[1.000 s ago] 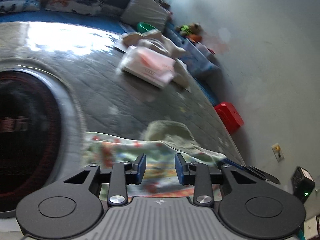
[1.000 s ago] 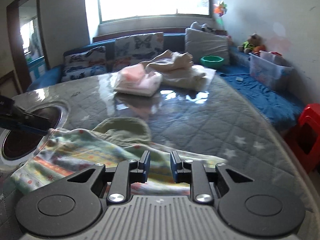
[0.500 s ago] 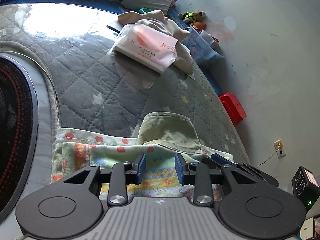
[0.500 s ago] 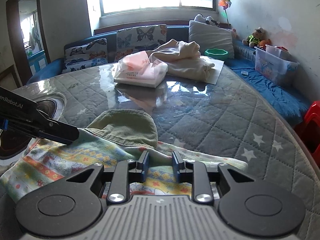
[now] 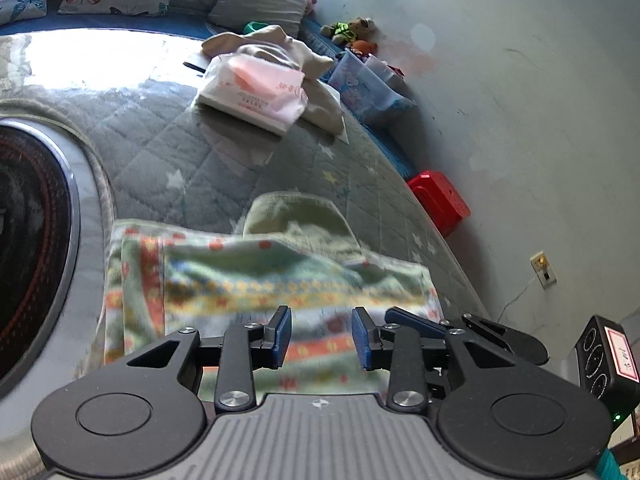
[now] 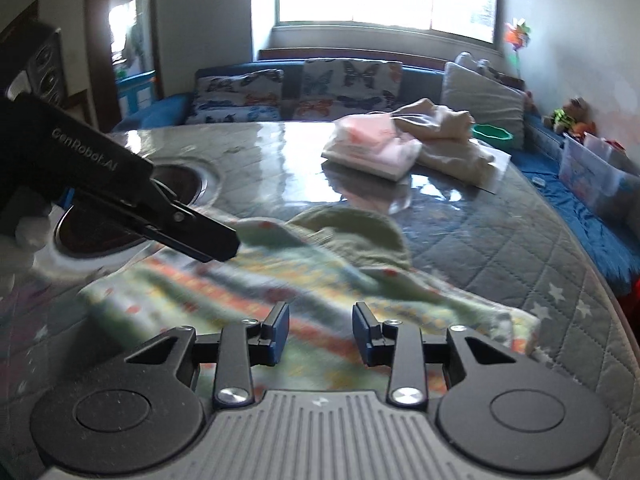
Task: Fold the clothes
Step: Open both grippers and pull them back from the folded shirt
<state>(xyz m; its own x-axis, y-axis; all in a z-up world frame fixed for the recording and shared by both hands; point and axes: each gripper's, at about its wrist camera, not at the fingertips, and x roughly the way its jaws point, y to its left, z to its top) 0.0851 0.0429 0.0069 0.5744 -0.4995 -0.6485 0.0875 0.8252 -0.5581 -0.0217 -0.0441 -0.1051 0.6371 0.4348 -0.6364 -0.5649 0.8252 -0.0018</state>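
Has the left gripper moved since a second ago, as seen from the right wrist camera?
Yes. The left gripper has moved right and forward, from the edge of the dark round inset out over the patterned garment.

bare quilted table (image 5: 224, 160) ahead; plastic package (image 5: 256, 92), beige clothes (image 6: 452, 148) blocking far end

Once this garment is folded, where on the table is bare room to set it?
Bare quilted cover lies between the patterned garment and the plastic-wrapped pack. The far right is crowded with that pack and beige clothes; the round inset takes the left.
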